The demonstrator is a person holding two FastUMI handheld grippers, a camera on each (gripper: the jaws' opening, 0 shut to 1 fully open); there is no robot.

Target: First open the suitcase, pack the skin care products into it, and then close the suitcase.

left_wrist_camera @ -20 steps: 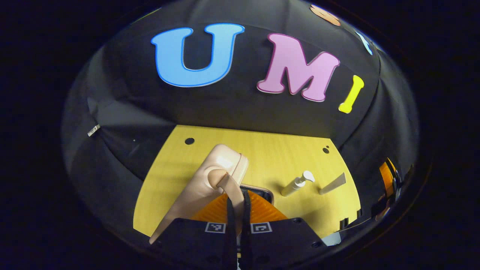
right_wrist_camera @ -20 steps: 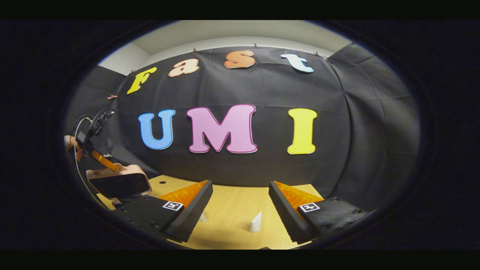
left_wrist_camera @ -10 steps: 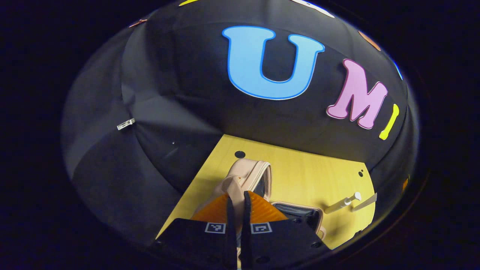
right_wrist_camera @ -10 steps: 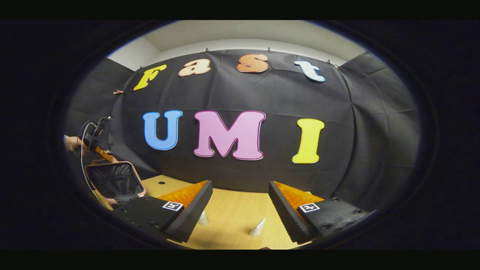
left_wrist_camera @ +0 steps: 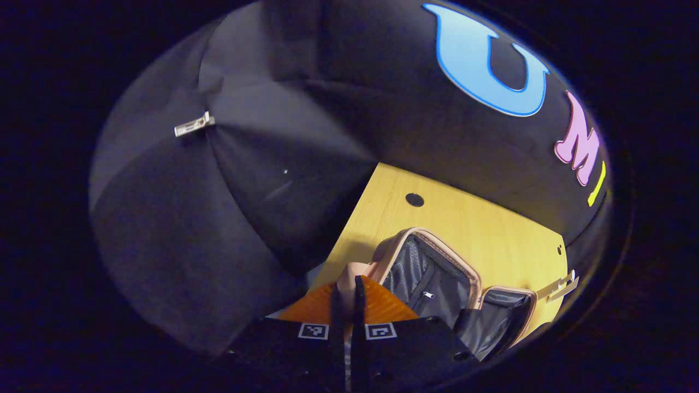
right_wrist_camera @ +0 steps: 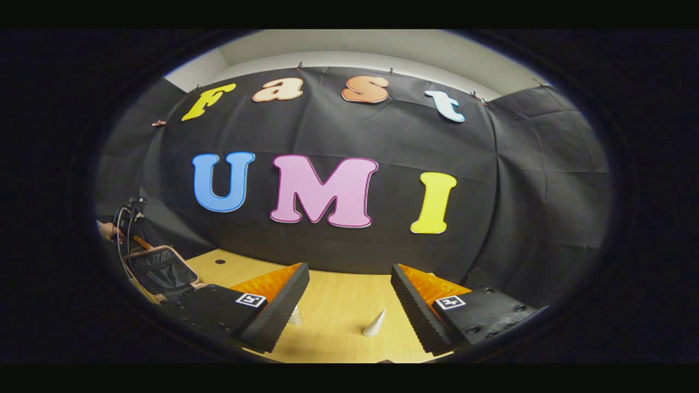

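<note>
Suitcase (left_wrist_camera: 431, 273) now swung wide open on the worktop (left_wrist_camera: 491, 229), lid laid back further than half a second ago. Left gripper (left_wrist_camera: 346, 295) clenched on the lid's handle (left_wrist_camera: 349, 273). Right gripper (right_wrist_camera: 349, 305) released, hovering over two skin care bottles (right_wrist_camera: 374, 324).

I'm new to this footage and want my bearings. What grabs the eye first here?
The pink suitcase lies open on the yellow table, its dark lining showing, in the left gripper view. The left gripper is pinched on the lid's edge. In the right gripper view, the right gripper hangs open above a white tube.
</note>
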